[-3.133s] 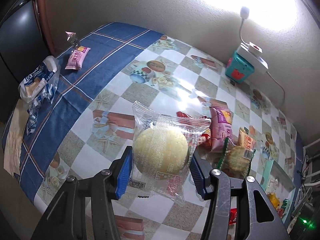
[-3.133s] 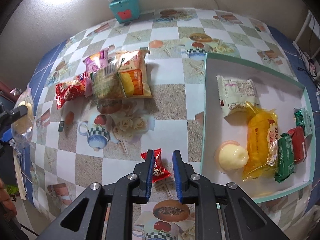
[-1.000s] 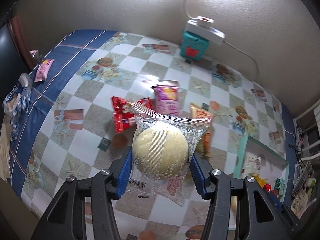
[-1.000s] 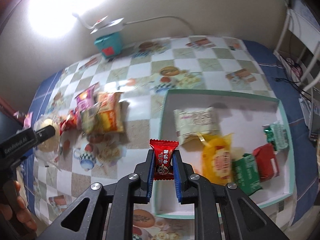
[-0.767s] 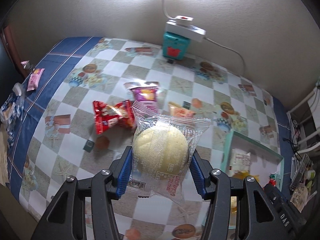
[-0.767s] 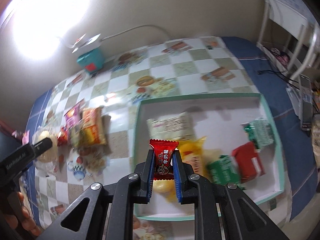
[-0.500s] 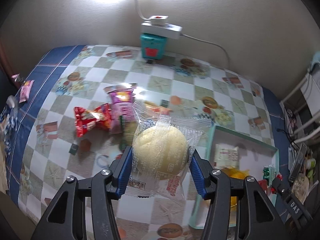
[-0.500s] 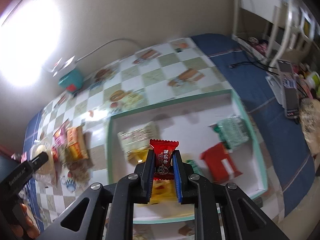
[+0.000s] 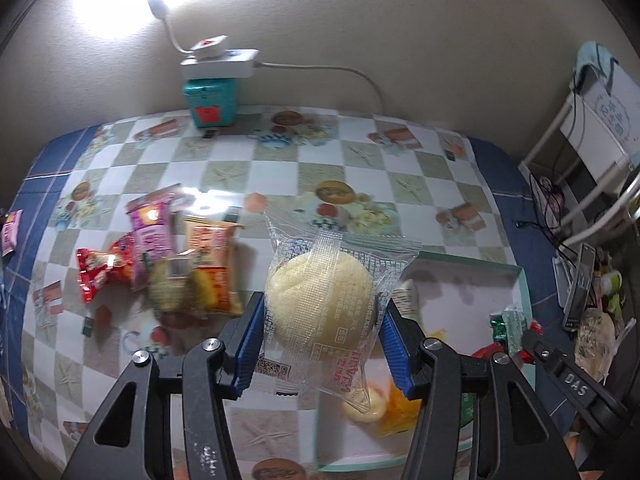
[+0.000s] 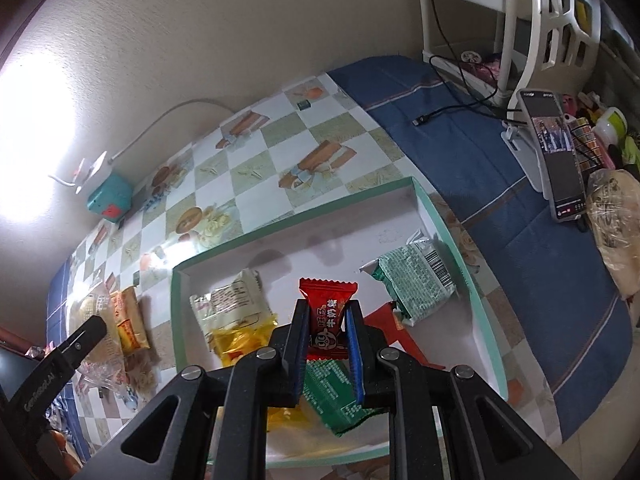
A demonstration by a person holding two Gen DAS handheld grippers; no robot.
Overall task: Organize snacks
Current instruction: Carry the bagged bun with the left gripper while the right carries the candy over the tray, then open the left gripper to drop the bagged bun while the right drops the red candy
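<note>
My left gripper [image 9: 322, 316] is shut on a round yellow bun in a clear wrapper [image 9: 320, 304], held in the air over the left edge of the green-rimmed white tray [image 9: 472, 258]. My right gripper [image 10: 327, 330] is shut on a small red candy [image 10: 326, 316], hanging above the tray [image 10: 456, 240]. In the tray lie a beige packet [image 10: 230, 300], a yellow packet [image 10: 240, 338], green packets [image 10: 416, 278] and a red packet [image 10: 390, 322]. A pile of loose snacks [image 9: 176, 256] stays on the checked tablecloth left of the tray.
A teal box [image 9: 210, 98] with a white power strip and lamp stands at the wall. A phone on a stand [image 10: 554, 152], cables and a white rack crowd the blue cloth on the right. A pink sachet [image 9: 8, 232] lies at the far left edge.
Both grippers have carried their loads rightward, from over the tablecloth to above the tray. Both views have rolled. Neither grip has changed.
</note>
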